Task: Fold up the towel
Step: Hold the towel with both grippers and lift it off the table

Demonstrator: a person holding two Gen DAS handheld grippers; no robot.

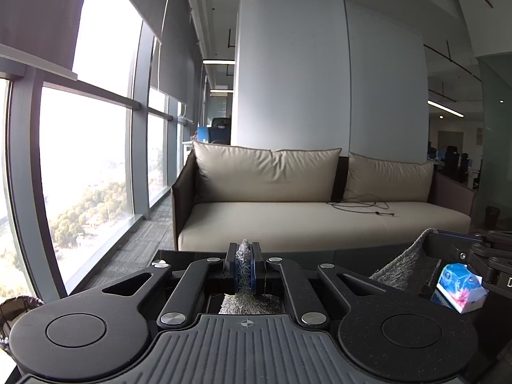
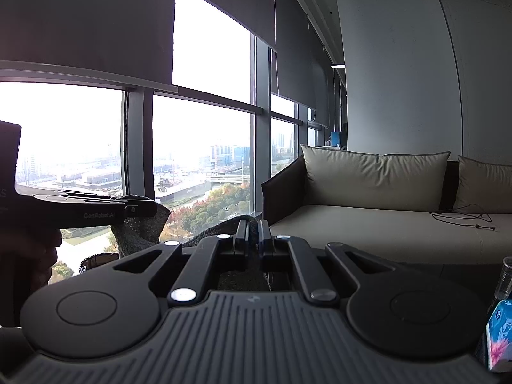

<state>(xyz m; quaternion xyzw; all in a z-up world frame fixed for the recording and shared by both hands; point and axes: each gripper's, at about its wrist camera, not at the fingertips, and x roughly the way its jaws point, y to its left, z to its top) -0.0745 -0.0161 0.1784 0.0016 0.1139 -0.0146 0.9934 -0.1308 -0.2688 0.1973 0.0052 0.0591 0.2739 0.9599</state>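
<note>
Two tools, both clenched on the grey towel. Left tool (image 1: 245, 267): fingers pinch a towel (image 1: 244, 300) edge, pile showing between the pads and hanging below them. Right tool (image 2: 252, 235): fingers closed on dark towel fabric, which runs from it across to the left tool. Towel is held raised in front of the beige sofa (image 1: 320, 220). A blue tissue pack (image 1: 460, 289) sits right of the towel. A black cable (image 1: 361, 206) lies on the sofa seat. Windows (image 2: 198, 147) stand left of the sofa.
</note>
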